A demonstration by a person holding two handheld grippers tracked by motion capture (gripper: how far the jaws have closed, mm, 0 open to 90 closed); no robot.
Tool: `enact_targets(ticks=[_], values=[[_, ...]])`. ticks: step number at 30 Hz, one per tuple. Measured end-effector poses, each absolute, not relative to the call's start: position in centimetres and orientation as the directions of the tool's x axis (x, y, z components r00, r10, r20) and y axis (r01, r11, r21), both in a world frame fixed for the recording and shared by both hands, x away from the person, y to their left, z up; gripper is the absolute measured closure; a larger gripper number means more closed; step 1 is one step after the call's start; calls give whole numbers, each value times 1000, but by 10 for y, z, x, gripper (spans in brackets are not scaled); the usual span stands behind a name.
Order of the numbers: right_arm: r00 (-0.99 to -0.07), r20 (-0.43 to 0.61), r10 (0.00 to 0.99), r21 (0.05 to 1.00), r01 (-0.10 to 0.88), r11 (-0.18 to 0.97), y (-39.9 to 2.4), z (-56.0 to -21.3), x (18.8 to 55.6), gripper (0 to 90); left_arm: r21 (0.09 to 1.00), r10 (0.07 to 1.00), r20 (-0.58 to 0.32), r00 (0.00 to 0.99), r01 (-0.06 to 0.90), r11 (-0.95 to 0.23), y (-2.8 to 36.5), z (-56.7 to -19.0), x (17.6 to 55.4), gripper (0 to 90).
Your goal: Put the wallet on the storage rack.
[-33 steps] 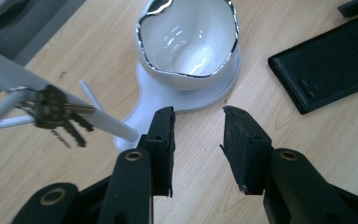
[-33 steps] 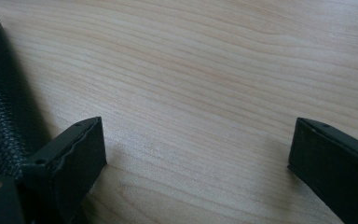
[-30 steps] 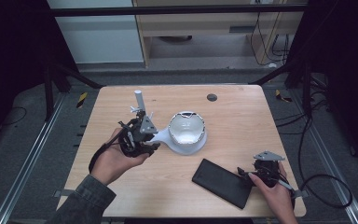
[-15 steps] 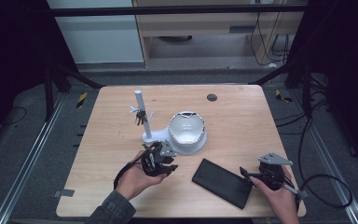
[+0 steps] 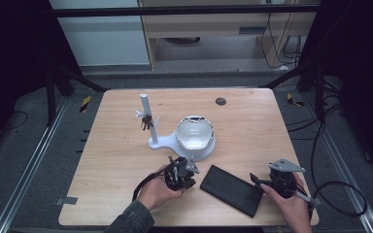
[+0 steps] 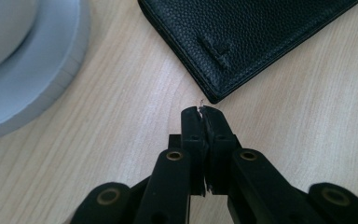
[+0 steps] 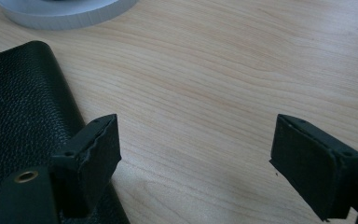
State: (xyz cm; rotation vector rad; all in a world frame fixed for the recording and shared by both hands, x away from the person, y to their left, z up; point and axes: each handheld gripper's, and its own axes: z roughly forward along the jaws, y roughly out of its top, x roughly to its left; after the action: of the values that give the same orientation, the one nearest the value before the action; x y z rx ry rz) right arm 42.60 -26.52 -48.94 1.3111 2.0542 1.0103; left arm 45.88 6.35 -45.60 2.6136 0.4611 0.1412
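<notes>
Resting low at the near edge of the table (image 5: 116,145), both hands held their grippers close to a black wallet (image 5: 231,190) that lay flat on the wood between them. The left gripper (image 5: 180,172) sat just left of the wallet, its jaws pressed together with nothing between them; in the left gripper view the closed tips (image 6: 200,114) pointed at the wallet's corner (image 6: 256,37) and stopped just short of it. The right gripper (image 5: 264,183) was at the wallet's right end, jaws spread wide apart — in the right gripper view one jaw hung over the rounded edge of the wallet (image 7: 23,107) and the other stood over bare wood, neither plainly touching the leather. A grey three-cornered plate (image 5: 286,166) topped this gripper, and a cable (image 5: 340,194) trailed off toward the table's right side.

Beyond the left gripper stood a white stand (image 5: 182,143) — a flat base carrying a round bowl-like dish (image 5: 194,132) on its right part and an upright post (image 5: 146,114) on its left. A small dark bunch, apparently keys (image 5: 145,121), hung from a short arm of the post. The base's curved rim showed pale at the left of the left gripper view (image 6: 32,70) and at the top of the right gripper view (image 7: 65,11).

Farther back, near the far edge, a small dark round spot (image 5: 220,101) marked the tabletop. Behind the table were a dark frame (image 5: 175,9) and pale cabinets (image 5: 107,39).
</notes>
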Motion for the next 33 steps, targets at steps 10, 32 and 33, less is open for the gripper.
enact_targets(ticks=[10,32,33], values=[[-414,-22,910,799,540,265,-265,-490,426,153,431,329,2,944,296,-853,51,-471,461,898],[-422,-12,907,813,524,254,-262,-484,422,156,510,339,-40,940,310,-802,57,-467,463,897],[-431,-5,902,816,520,254,-260,-482,420,155,519,345,-46,937,317,-793,57,-467,462,897]])
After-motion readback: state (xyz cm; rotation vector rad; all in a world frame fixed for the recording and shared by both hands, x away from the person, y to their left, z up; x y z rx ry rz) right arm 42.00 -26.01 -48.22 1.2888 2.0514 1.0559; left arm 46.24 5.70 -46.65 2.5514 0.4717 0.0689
